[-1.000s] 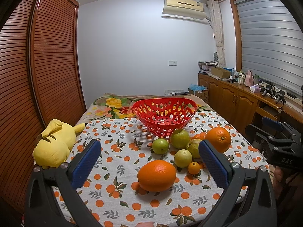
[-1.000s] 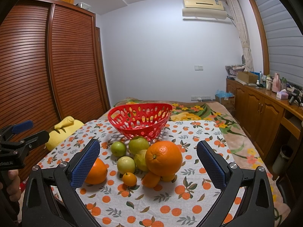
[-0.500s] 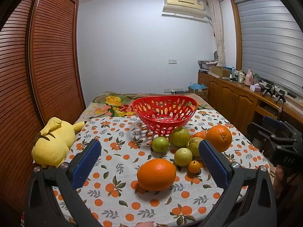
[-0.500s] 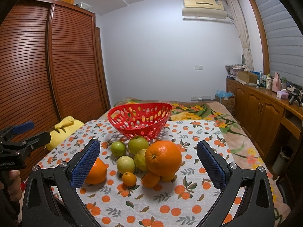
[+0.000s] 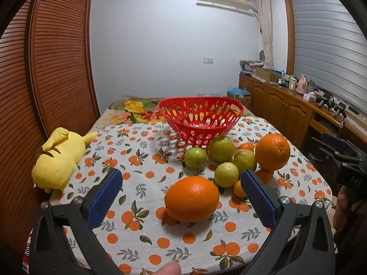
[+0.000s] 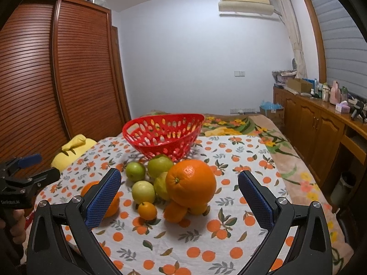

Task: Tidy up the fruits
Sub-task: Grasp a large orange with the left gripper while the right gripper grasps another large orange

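Observation:
An empty red perforated basket (image 5: 201, 119) (image 6: 163, 134) stands at the far side of the orange-print tablecloth (image 5: 146, 229). In front of it lies a cluster of fruit: several green apples (image 5: 195, 157) (image 6: 135, 171), small tangerines (image 6: 147, 210) and two big oranges. One big orange (image 5: 191, 199) lies just ahead of my open left gripper (image 5: 181, 194). The other big orange (image 6: 190, 183) sits on smaller fruit, ahead of my open right gripper (image 6: 180, 197). Neither gripper holds anything.
A yellow plush toy (image 5: 58, 158) lies at the table's left edge beside a slatted wooden wardrobe (image 5: 45, 68). Wooden cabinets (image 6: 321, 128) with clutter run along the right wall. A floral blanket (image 6: 247, 126) lies behind the basket. A fingertip (image 5: 168, 269) shows at the bottom edge.
The left wrist view has dipped slightly and drawn a little closer to the nearest big orange. The right gripper has barely moved. Both stay open.

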`<state>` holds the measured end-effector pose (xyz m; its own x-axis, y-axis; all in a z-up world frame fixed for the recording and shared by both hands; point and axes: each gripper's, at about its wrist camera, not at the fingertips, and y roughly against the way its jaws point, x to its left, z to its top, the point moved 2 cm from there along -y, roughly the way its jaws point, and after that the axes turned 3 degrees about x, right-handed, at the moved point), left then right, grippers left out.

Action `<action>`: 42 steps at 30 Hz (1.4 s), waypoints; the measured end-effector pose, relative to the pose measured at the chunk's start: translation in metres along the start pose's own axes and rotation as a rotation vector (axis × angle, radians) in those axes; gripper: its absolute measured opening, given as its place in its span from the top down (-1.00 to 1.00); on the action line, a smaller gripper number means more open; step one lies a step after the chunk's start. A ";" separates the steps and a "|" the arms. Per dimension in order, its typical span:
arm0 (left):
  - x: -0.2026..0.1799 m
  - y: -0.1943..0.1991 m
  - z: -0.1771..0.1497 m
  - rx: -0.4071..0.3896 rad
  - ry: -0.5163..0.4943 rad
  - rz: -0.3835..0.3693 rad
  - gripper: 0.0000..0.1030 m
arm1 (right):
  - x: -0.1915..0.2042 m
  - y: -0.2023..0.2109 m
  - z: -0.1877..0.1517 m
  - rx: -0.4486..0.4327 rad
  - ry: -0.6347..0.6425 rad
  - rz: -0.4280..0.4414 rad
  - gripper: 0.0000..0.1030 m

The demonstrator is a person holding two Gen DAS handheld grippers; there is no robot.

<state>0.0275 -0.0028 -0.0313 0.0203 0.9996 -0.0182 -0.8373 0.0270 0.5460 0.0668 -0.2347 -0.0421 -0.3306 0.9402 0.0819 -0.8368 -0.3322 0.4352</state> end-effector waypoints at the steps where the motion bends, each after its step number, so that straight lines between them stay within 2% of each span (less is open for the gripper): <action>1: 0.001 -0.003 -0.001 0.005 0.001 0.000 -1.00 | -0.001 -0.003 -0.001 0.006 -0.002 -0.001 -1.00; 10: 0.004 -0.029 -0.012 0.054 -0.013 -0.027 -1.00 | -0.008 -0.019 -0.009 0.029 0.007 0.001 -1.00; 24: 0.006 -0.089 -0.033 0.181 -0.001 -0.092 -1.00 | -0.021 -0.069 -0.013 0.131 0.036 0.049 -1.00; 31: 0.004 -0.101 -0.038 0.208 0.012 -0.112 -1.00 | -0.021 -0.091 -0.011 0.184 0.053 0.071 -0.96; 42: 0.004 -0.118 -0.044 0.257 0.033 -0.150 -0.98 | -0.018 -0.115 -0.017 0.237 0.085 0.058 -0.90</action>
<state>0.1028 -0.0025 -0.1327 0.1126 0.9838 -0.1397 -0.6605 0.1791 0.7291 0.1616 -0.2152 -0.1089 -0.4187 0.9072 0.0415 -0.6929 -0.3487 0.6311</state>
